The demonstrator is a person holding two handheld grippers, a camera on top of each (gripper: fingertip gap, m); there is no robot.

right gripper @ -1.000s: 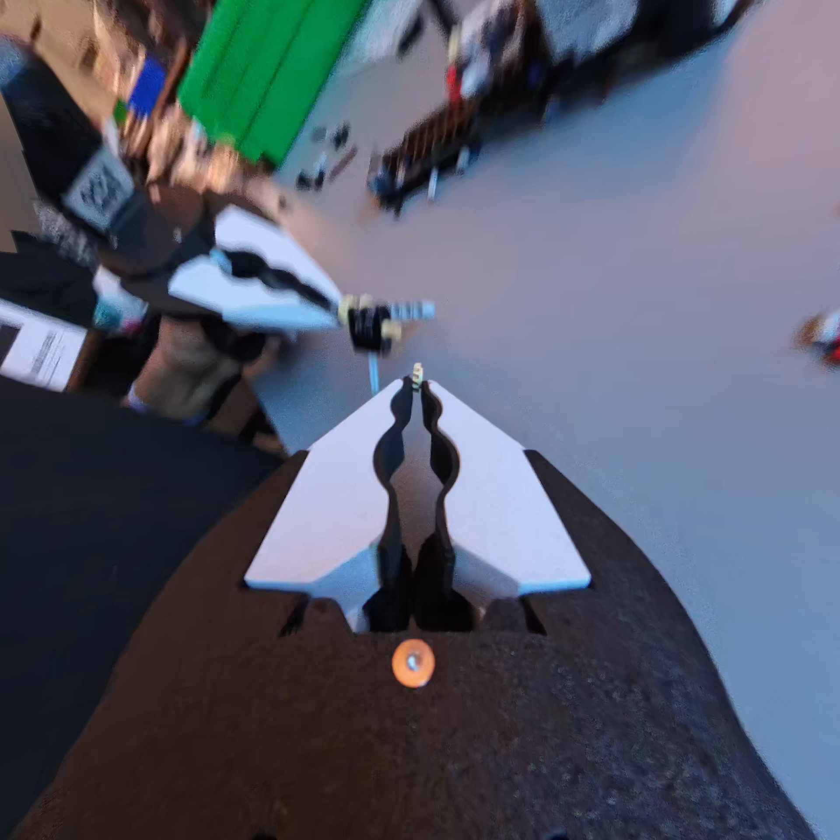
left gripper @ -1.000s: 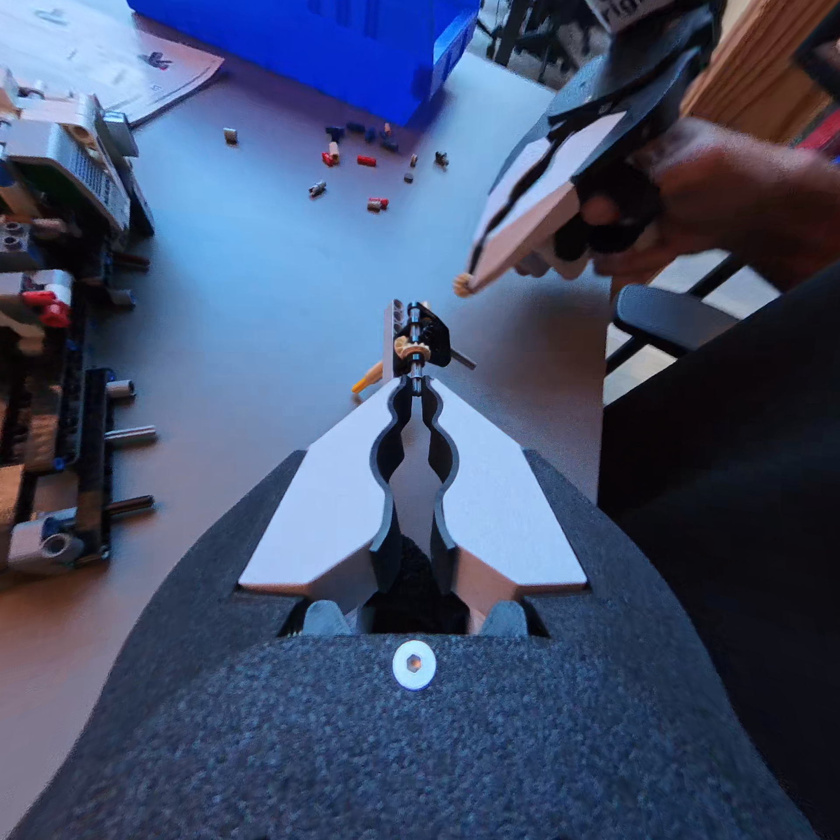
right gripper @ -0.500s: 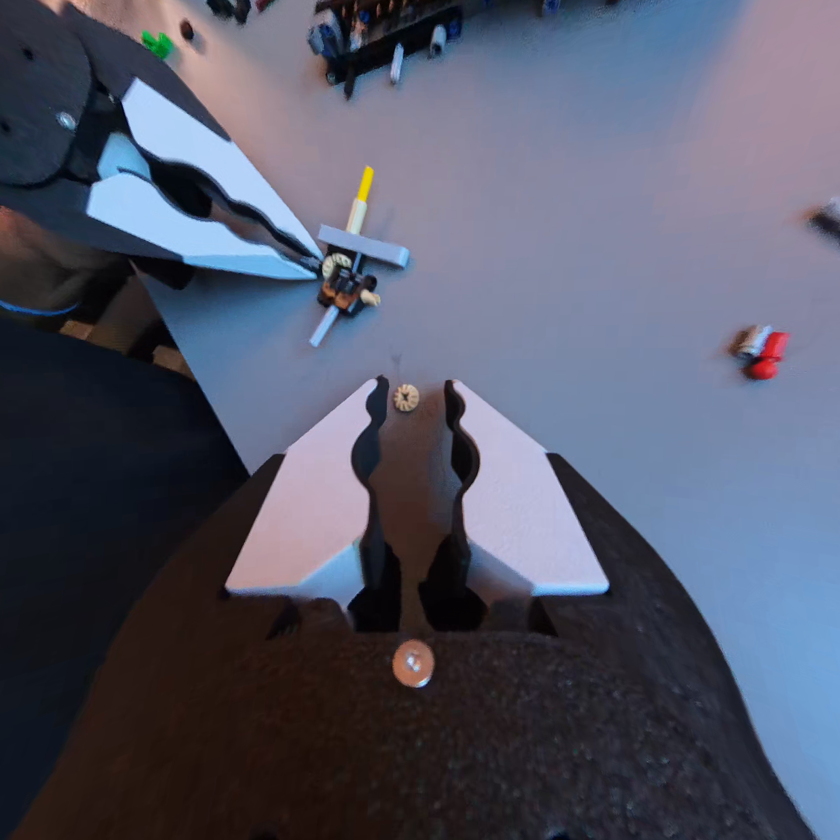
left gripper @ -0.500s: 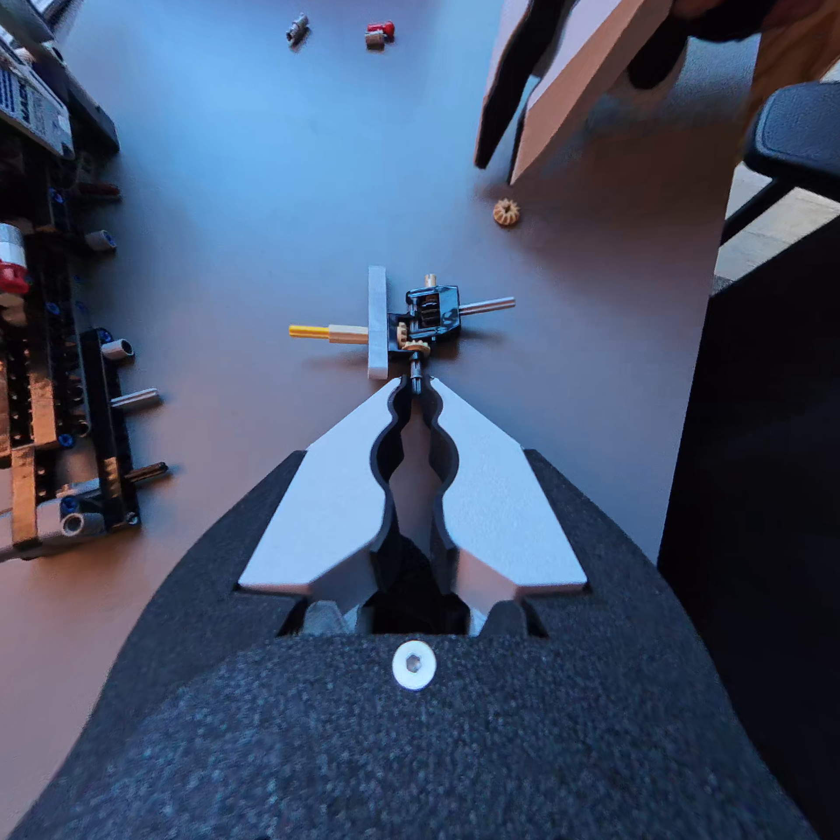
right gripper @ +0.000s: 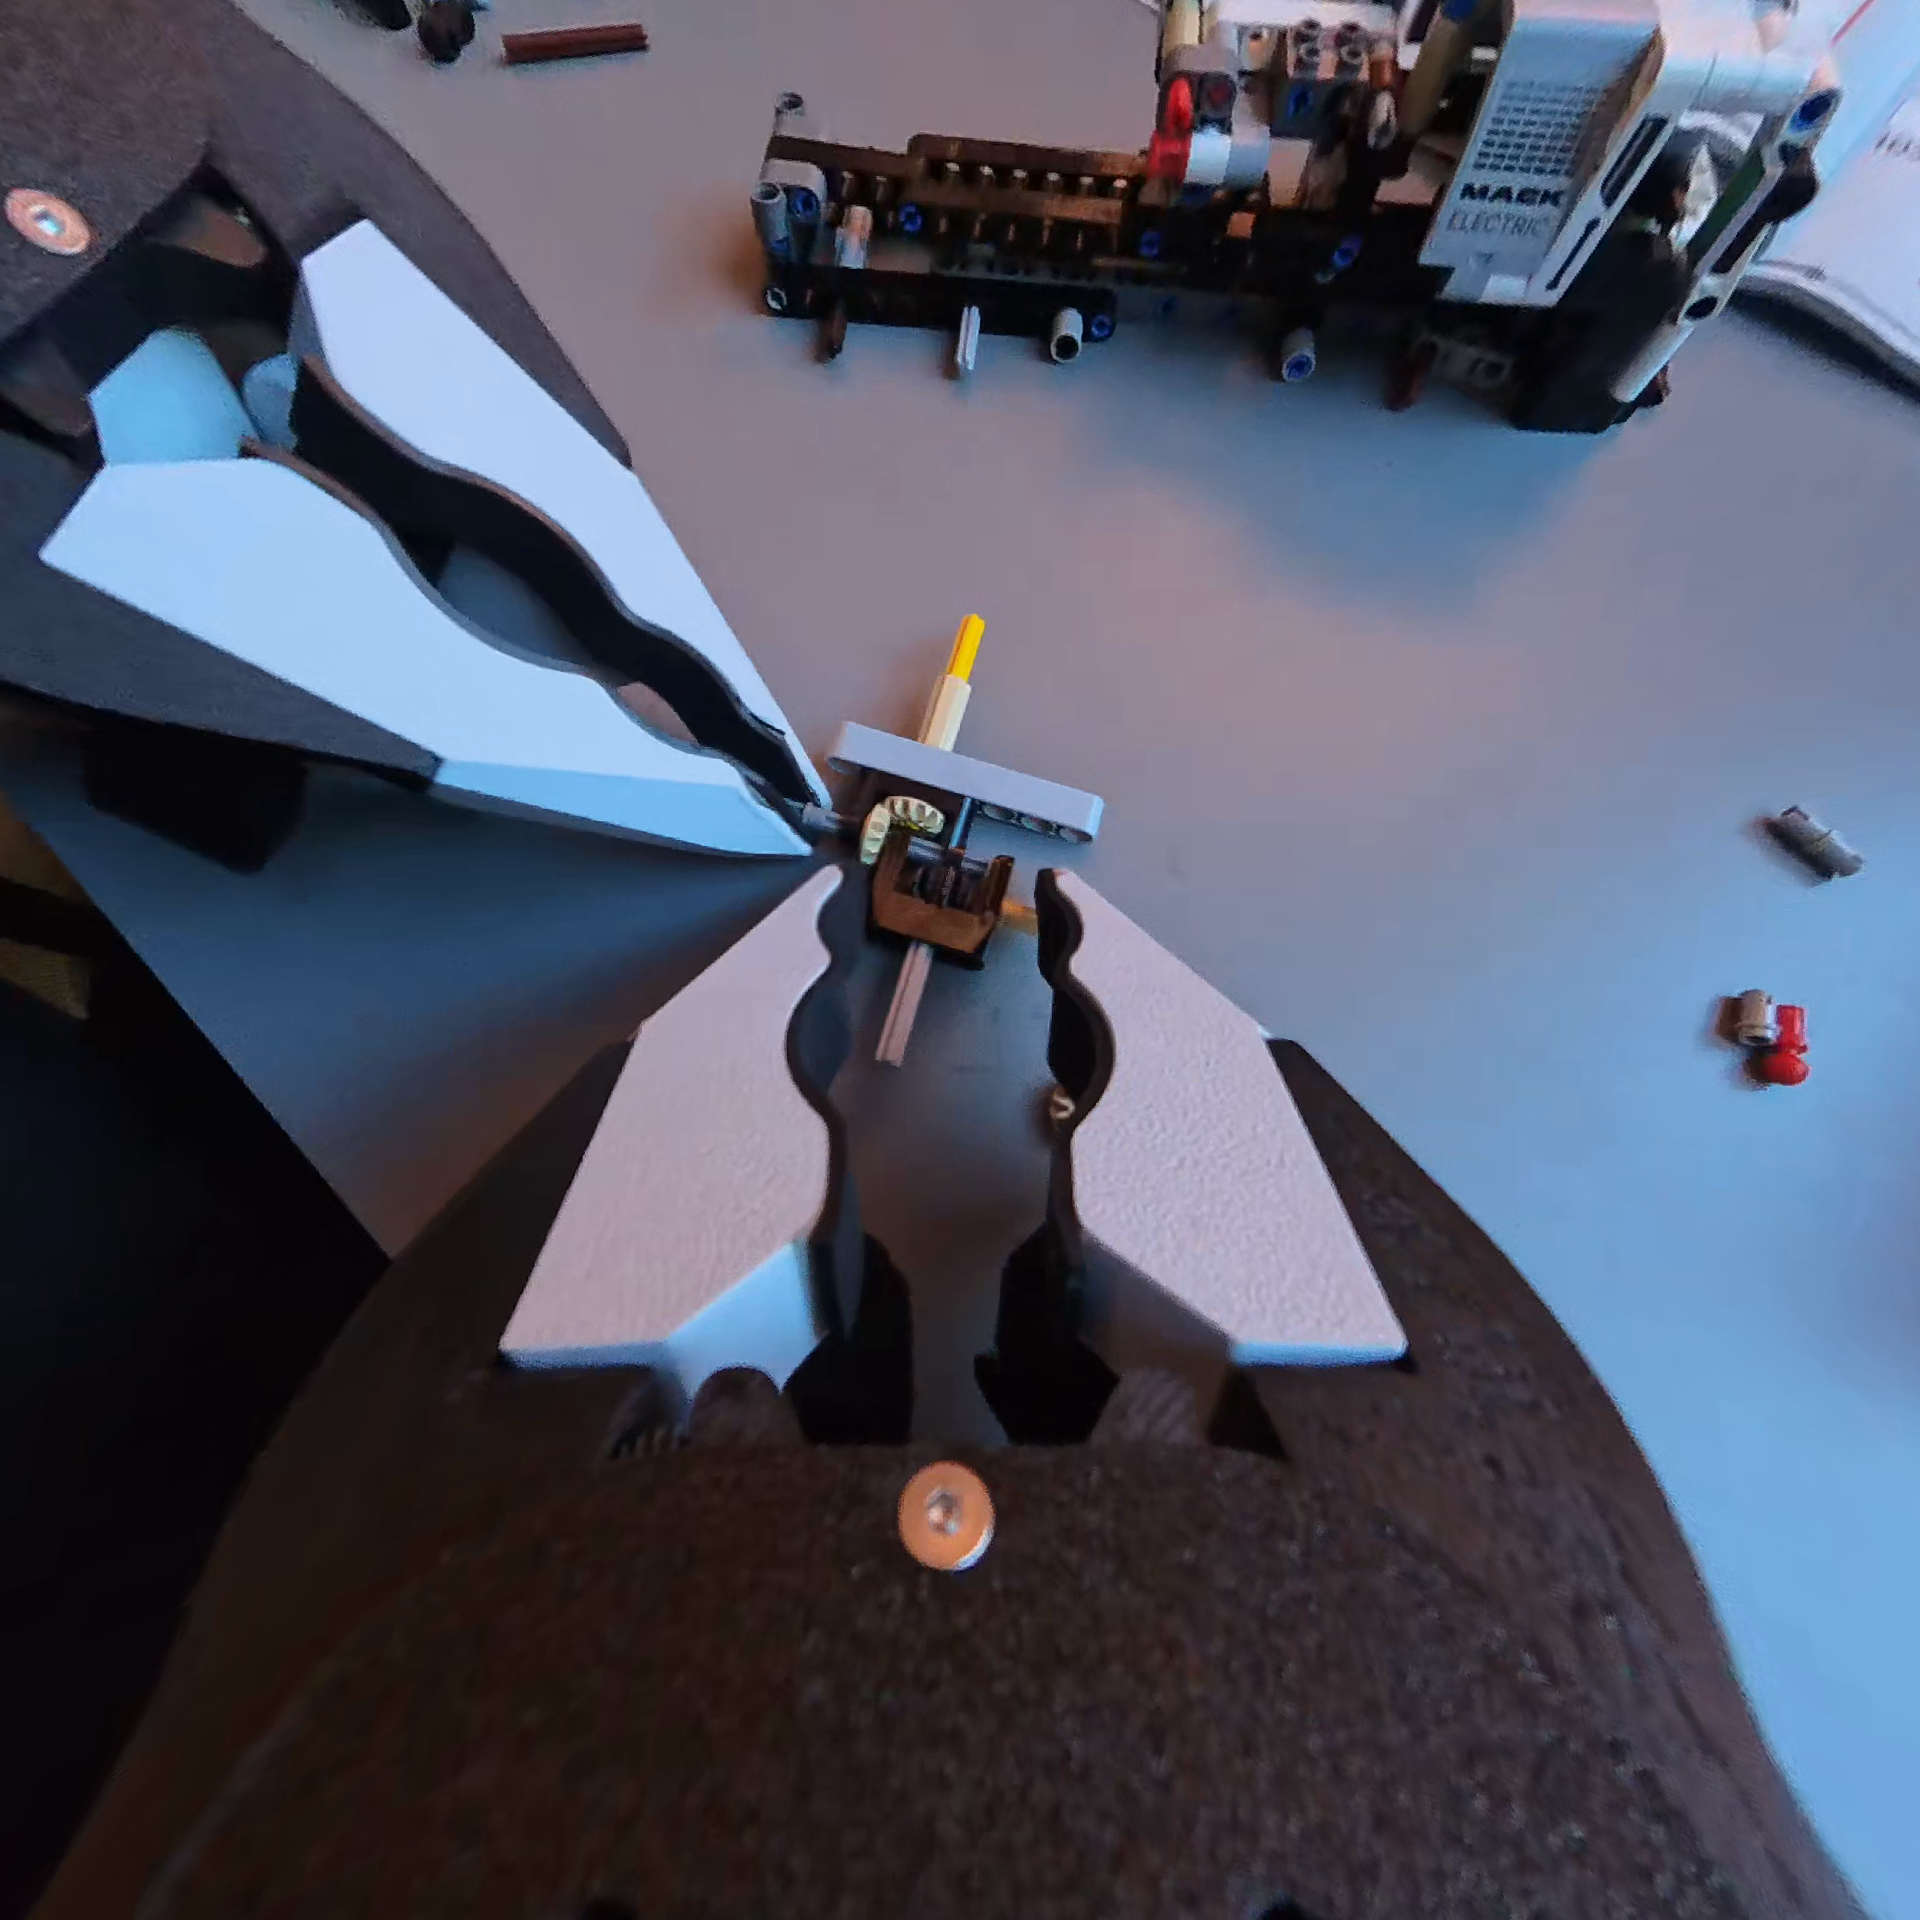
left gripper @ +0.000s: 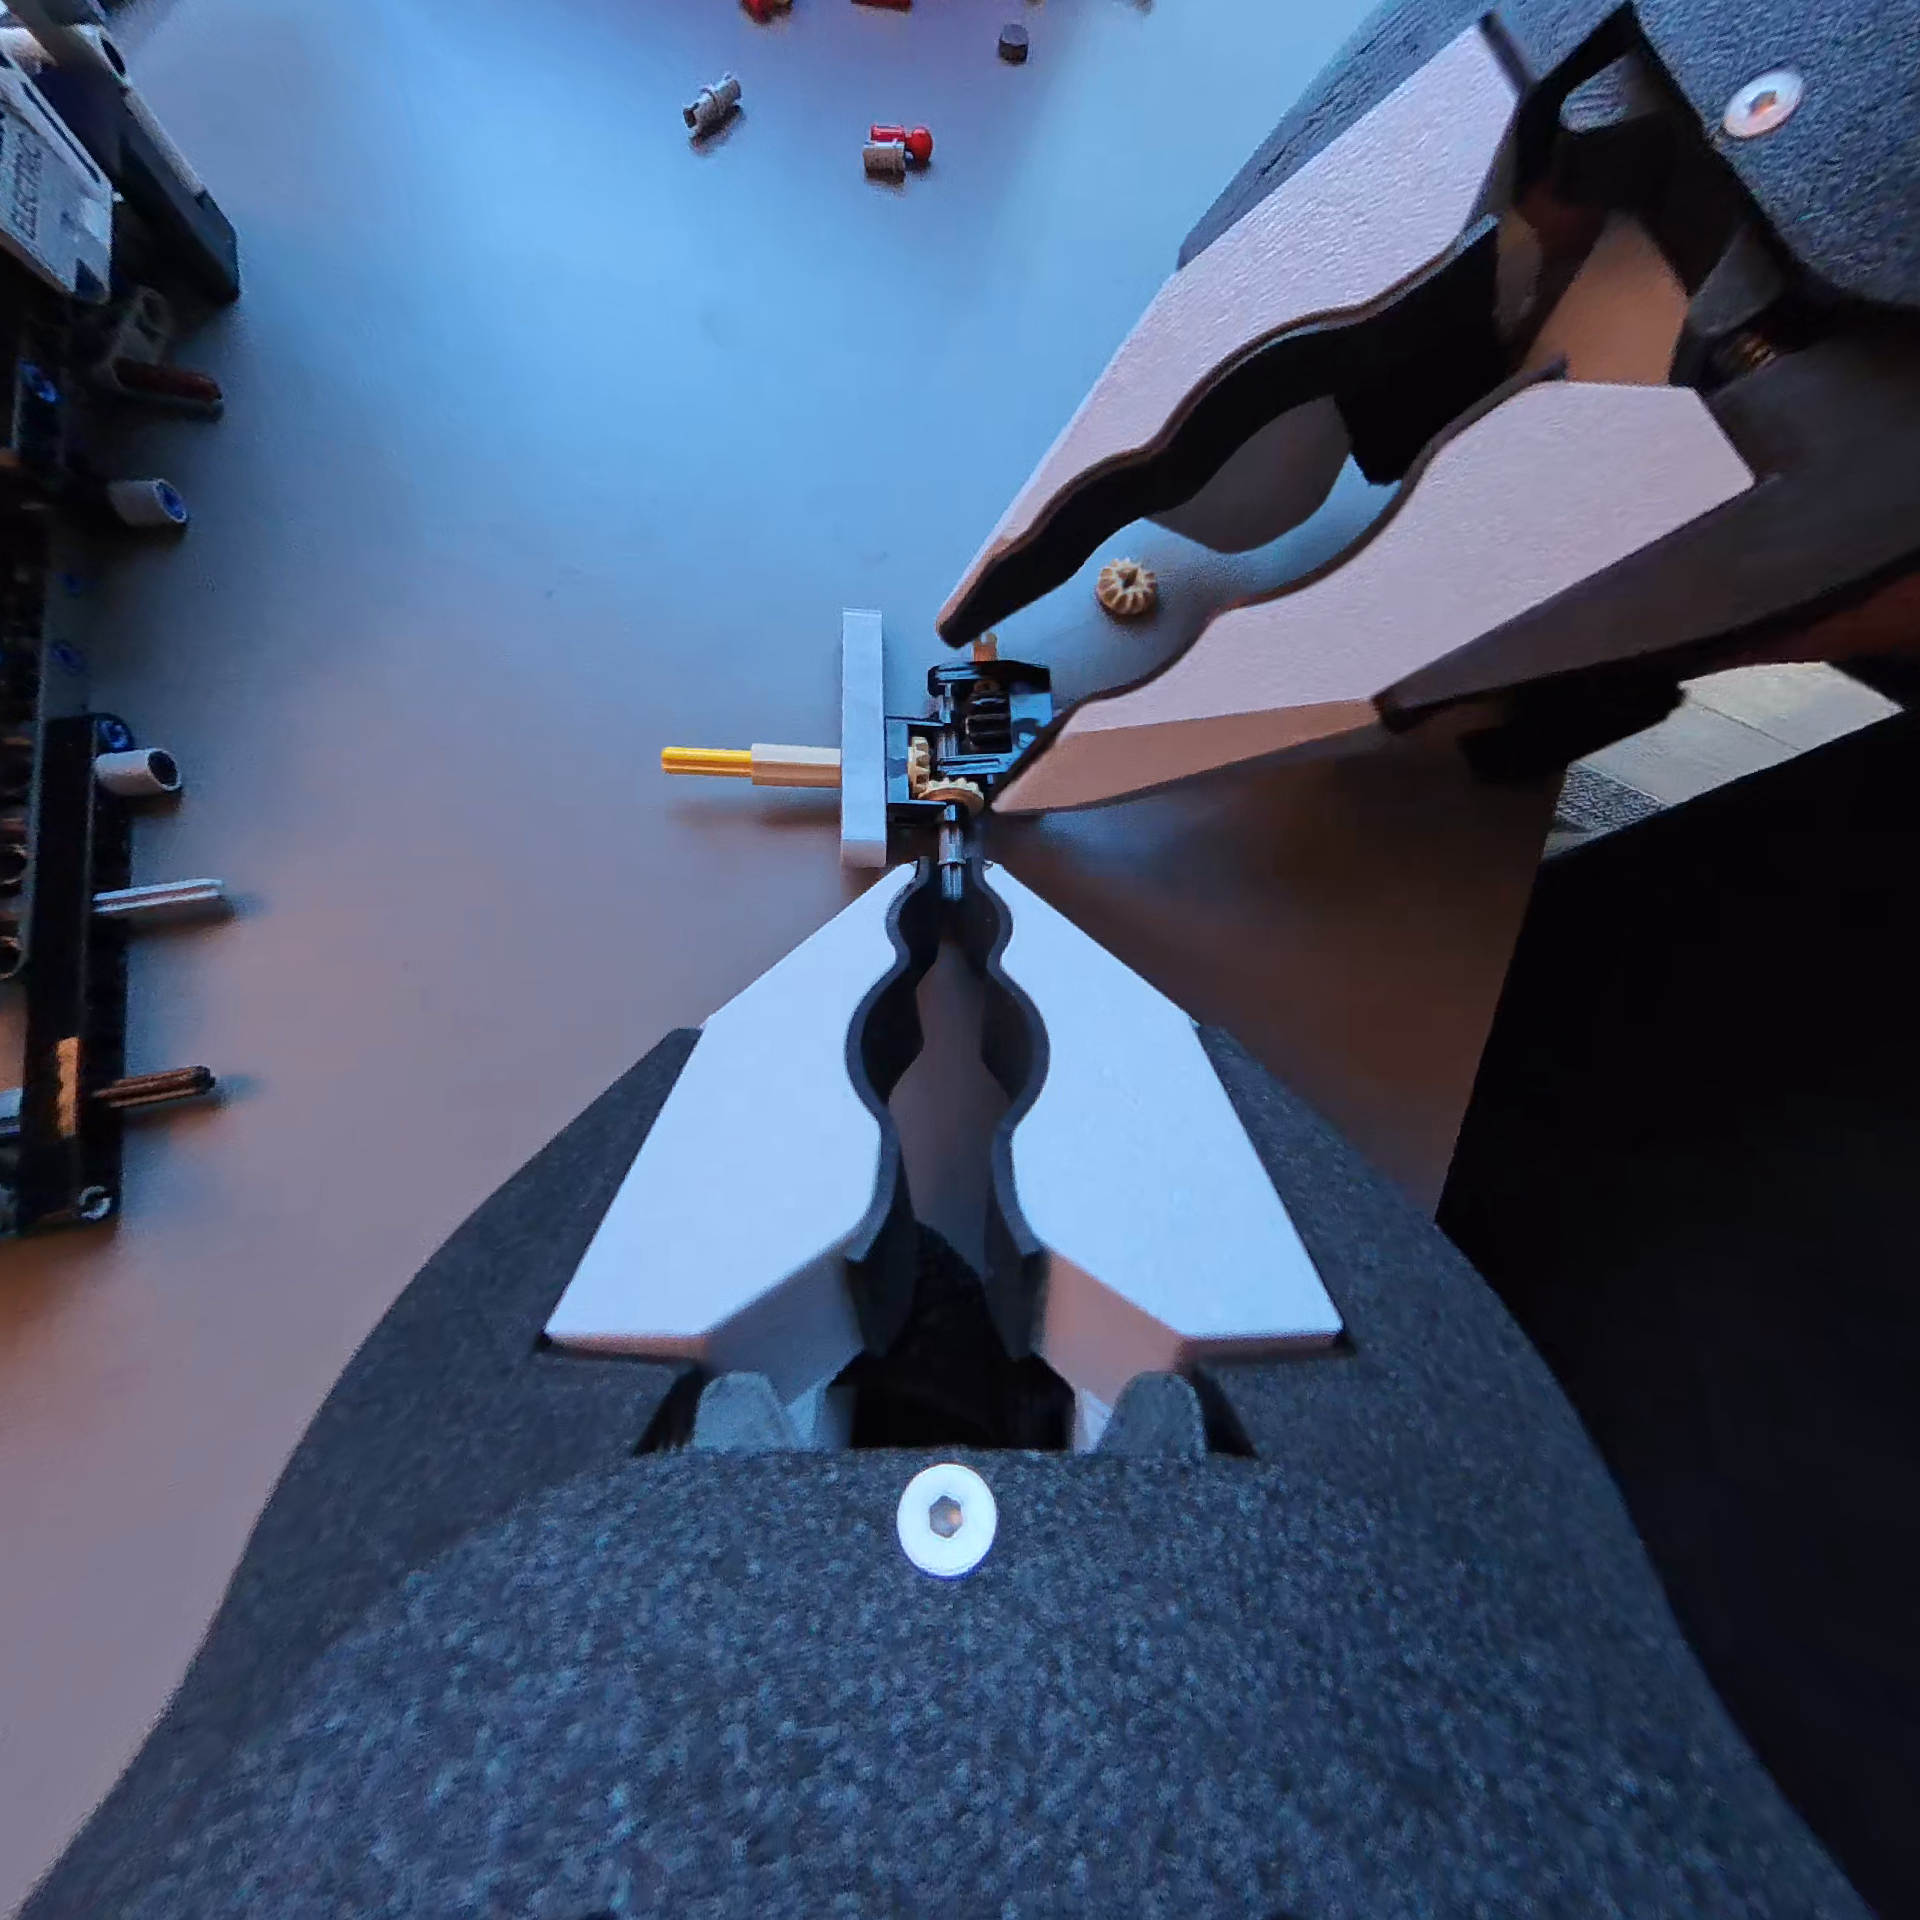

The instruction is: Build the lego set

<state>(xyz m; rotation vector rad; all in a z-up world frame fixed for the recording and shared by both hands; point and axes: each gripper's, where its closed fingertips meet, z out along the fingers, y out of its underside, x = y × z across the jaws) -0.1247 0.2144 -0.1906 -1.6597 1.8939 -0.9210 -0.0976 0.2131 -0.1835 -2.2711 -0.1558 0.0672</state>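
A small gear assembly lies on the grey table [left gripper: 520,520]: a grey beam [left gripper: 862,738], a yellow axle [left gripper: 707,761] and a black gear housing [left gripper: 982,717] with tan gears. My left gripper [left gripper: 951,868] is shut on a thin dark axle sticking out of the assembly. My right gripper [right gripper: 948,894] is open, with its fingertips either side of the black housing [right gripper: 940,904]. A loose tan gear [left gripper: 1126,587] lies on the table between the right gripper's fingers. In the right wrist view it [right gripper: 1058,1107] is mostly hidden by a finger.
A large, partly built truck chassis [right gripper: 1143,229] with protruding axles stands at the table's far side, also at the left edge of the left wrist view [left gripper: 62,935]. A red-and-grey piece [right gripper: 1766,1039], a grey connector [right gripper: 1813,844] and a booklet [right gripper: 1860,260] lie nearby. The grippers are tip to tip, or close to it.
My right gripper let the tan gear go onto the table, opened, and moved forward to straddle the black housing. My left gripper lowered the assembly to the table, still shut on it.
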